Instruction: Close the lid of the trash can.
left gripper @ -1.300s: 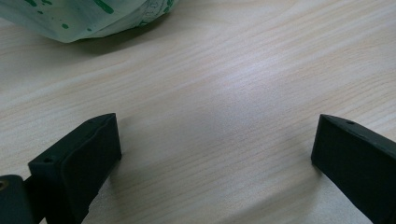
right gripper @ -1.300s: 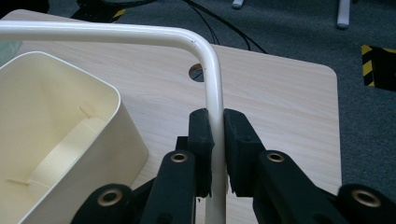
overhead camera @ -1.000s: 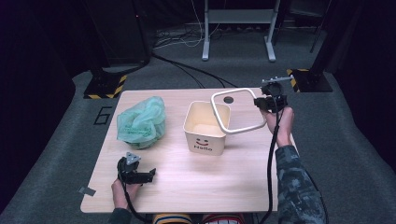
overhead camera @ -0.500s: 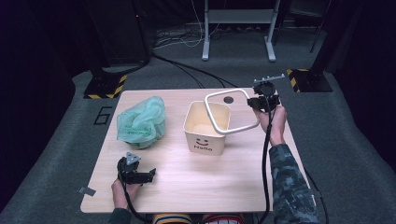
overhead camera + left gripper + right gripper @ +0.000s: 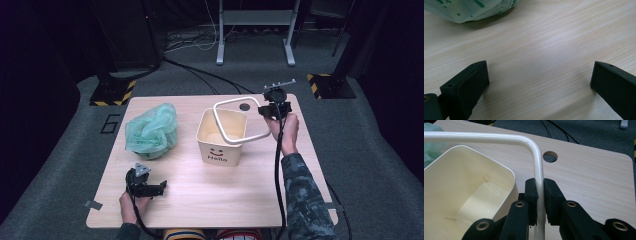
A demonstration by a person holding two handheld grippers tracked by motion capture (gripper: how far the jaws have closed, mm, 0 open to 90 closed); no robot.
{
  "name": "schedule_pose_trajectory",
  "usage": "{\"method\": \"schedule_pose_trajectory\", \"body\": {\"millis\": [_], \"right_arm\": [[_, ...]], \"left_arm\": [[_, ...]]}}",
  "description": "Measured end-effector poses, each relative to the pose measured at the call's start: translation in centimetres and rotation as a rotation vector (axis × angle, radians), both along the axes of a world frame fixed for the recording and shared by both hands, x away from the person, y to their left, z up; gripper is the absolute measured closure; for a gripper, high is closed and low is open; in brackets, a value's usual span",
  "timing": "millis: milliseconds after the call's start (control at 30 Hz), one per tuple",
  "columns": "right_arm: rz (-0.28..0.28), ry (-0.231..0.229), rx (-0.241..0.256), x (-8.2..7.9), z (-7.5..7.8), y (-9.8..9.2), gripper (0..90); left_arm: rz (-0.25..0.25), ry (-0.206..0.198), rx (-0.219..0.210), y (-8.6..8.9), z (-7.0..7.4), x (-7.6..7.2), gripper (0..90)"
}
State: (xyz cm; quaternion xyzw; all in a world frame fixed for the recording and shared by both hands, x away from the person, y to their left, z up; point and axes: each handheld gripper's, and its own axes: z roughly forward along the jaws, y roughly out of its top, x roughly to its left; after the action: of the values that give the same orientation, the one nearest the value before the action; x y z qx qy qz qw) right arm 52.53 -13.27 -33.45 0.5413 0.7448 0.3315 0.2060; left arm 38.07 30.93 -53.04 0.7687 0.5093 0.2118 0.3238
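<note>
High view: pale wooden table (image 5: 210, 195) on grey floor; cream plastic bin (image 5: 221, 136) at centre, white rectangular rim frame (image 5: 239, 120) held above by right gripper (image 5: 274, 109), 2 o'clock; crumpled green bag (image 5: 151, 131), 9 o'clock.
Left gripper view: left gripper (image 5: 536, 82) jaws wide, nothing held.
Right gripper view: jaws clamped on thin frame; slip or twist judged possible, bin could be nudged.

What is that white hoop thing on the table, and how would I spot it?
Start at the wooden table and find the cream bin with a smiley face and "Hello" at its middle. Tilted over its open top is the white ring, a rounded-square frame. It alone is pinched in the right tongs.
</note>
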Motion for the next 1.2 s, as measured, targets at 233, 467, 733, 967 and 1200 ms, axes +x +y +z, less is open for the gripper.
{"method": "schedule_pose_trajectory", "body": {"millis": [233,467,733,967,1200], "right_arm": [[0.006,0.020,-0.003,0.4,-0.3,1.2,81.6],[0.008,0.038,-0.003,0.9,-0.5,2.6,81.6],[-0.001,0.071,0.003,1.8,-1.4,4.1,81.5],[-0.027,0.099,0.002,2.4,-2.3,5.5,81.0],[-0.032,0.081,-0.018,2.0,-2.8,6.0,66.6]], "left_arm": [[0.003,-0.001,-0.002,0.0,0.0,0.0,1.6],[0.002,0.000,-0.002,0.0,0.0,0.0,1.7],[0.001,0.000,-0.002,0.0,0.0,0.0,1.7],[0.000,-0.002,-0.003,0.0,0.0,0.0,1.9],[0.000,-0.002,-0.003,0.0,0.0,0.0,2.1]]}}
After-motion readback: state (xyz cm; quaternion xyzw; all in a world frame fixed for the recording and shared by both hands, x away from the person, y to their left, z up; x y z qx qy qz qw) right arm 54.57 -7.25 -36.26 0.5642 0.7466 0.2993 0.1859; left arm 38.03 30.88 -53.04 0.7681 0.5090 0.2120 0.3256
